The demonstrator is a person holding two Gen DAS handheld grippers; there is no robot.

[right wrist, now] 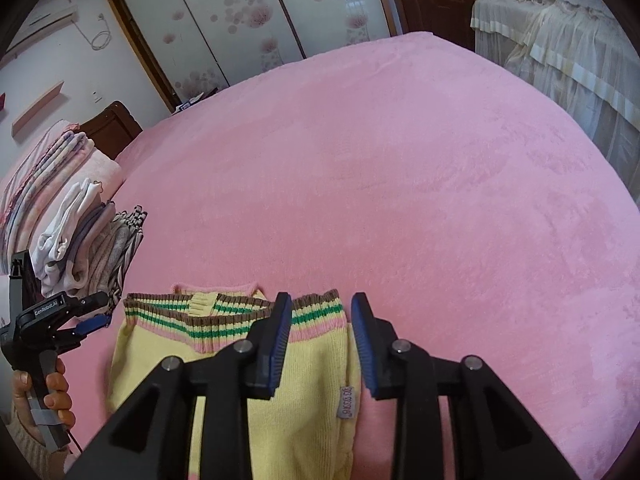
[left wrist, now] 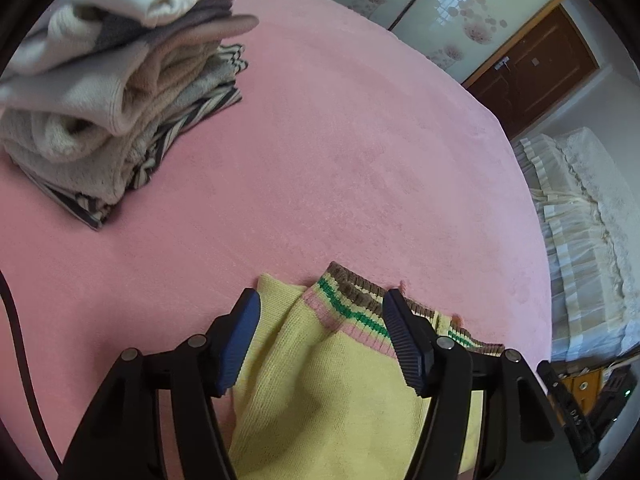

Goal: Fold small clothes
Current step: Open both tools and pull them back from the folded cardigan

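The yellow knit garment [right wrist: 248,360] lies flat on the pink bed cover [right wrist: 400,160], striped waistband toward twelve o'clock. Both the left gripper [left wrist: 320,340] and right gripper [right wrist: 320,344] hang over it released, pads clear of the cloth. The left gripper's body at nine o'clock in the right wrist view reads "GenRobot.AI"; the garment's grey tag [right wrist: 348,402] is illegible.

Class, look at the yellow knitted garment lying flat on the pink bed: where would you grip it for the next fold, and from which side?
Grip the yellow knitted garment at the two ends of its striped ribbed band, one claw per corner, coming down from above on the near side. It lies flat with the band straight across, and that thick ribbed edge likely pinches more cleanly than the thin knit.
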